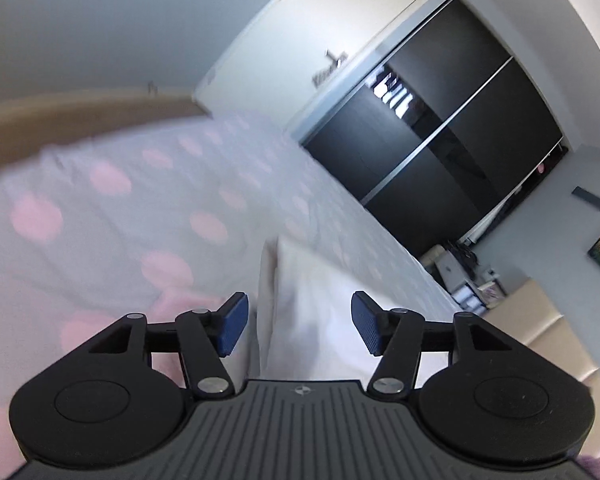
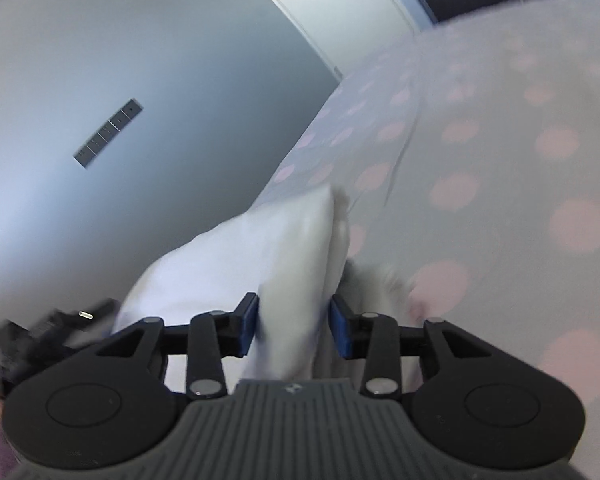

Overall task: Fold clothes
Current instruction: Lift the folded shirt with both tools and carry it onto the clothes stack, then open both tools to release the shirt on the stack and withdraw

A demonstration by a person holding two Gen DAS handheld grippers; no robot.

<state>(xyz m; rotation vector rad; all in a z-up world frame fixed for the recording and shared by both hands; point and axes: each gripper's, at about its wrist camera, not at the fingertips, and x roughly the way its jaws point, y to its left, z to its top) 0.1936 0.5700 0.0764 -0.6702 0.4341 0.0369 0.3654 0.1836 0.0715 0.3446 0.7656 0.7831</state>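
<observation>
Left gripper, lower centre: tilted slightly down, jaws wide, clear of the white garment lying between them. Polka-dot bedsheet left; dark wardrobe upper right.

Right gripper, lower centre: jaws narrower, garment fold between; pad contact unclear. Grey wall left.

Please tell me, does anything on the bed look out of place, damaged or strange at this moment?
Nothing looks damaged or spilled. The white garment lies on the dotted bedcover with a fold standing up between the pads of the right gripper; the left gripper is open over its edge. Both pictures are blurred, so small creases cannot be judged.
</observation>
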